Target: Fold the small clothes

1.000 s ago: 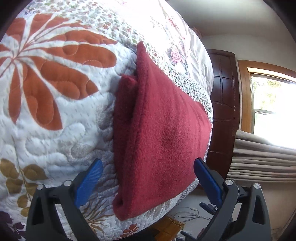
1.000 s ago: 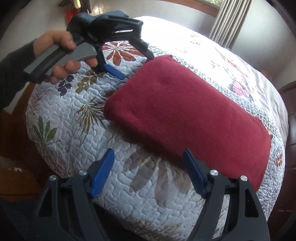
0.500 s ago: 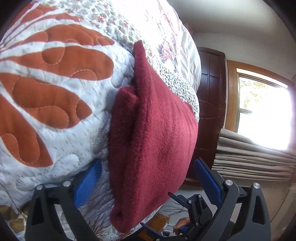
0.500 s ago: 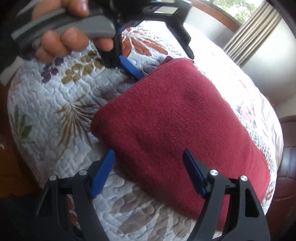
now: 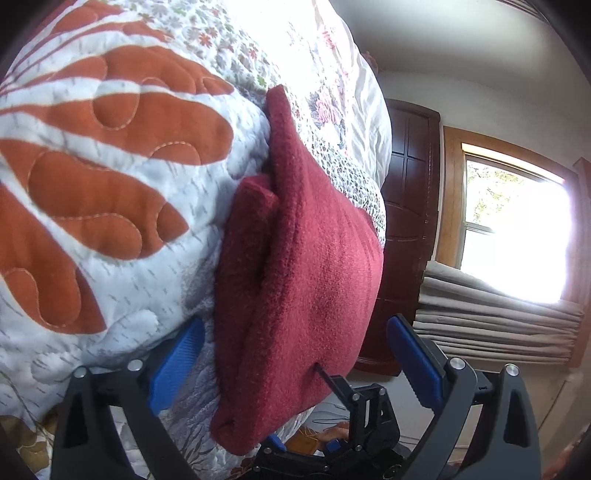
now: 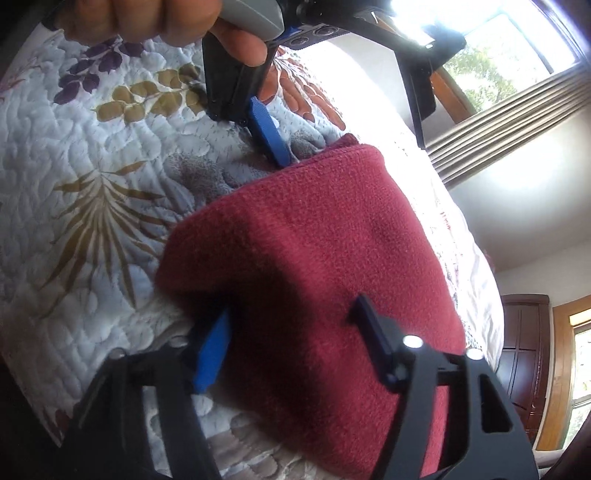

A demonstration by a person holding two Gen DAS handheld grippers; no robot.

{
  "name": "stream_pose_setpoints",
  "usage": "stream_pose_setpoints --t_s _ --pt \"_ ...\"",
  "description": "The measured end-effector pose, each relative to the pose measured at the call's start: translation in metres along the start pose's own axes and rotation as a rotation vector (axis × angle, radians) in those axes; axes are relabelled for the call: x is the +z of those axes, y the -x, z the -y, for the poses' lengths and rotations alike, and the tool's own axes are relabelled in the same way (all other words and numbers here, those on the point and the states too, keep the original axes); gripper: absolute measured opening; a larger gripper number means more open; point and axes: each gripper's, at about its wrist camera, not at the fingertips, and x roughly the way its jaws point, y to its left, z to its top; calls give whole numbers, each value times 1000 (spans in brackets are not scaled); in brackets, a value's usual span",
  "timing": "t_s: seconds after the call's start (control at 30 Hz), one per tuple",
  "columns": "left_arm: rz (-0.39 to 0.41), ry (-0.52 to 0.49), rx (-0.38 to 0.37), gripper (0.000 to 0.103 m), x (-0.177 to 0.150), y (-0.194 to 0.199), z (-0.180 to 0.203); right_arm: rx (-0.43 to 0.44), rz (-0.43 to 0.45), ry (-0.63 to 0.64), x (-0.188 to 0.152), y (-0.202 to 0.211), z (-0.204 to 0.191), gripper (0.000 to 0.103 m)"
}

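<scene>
Red fleece garment [image 6: 325, 266] lies near the bed [image 5: 110, 258] corner, already folded into a long strip. Both claws spread, straddling its end: left claw [image 5: 295, 365], right claw [image 6: 291, 332]. Another fold likely left.

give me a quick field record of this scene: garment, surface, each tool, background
garment: dark red fleece cloth, folded into a long strip with a layered end
surface: white quilted bedspread with orange and olive leaf print
left tool: open, blue pads straddling one end of the cloth; hand on its grey grip
right tool: open, one blue pad at the cloth's edge, other finger over its top
background: dark wooden door, bright window, beige curtain
</scene>
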Motion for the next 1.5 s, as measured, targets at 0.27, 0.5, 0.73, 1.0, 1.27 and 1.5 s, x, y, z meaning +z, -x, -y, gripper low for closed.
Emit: stream_pose_setpoints --t_s 0.27,0.5,0.73,1.0,1.27,1.5 --pt "37 42 -49 99 -5 13 -9 -112 56 298 -28 22 -52 74" --pt "32 35 -50 99 -9 13 -11 -201 67 302 -26 7 -52 80" --pt "37 65 -82 99 -7 19 -15 -108 56 123 -1 4 -7 25" --pt "-2 98 -150 99 -3 1 -3 -50 115 -76 -1 42 54 23" --pt "-7 71 -72 55 18 -27 14 -36 122 -83 -5 46 50 24" --pt "-9 24 43 21 17 -28 42 -38 151 -156 -14 67 65 24"
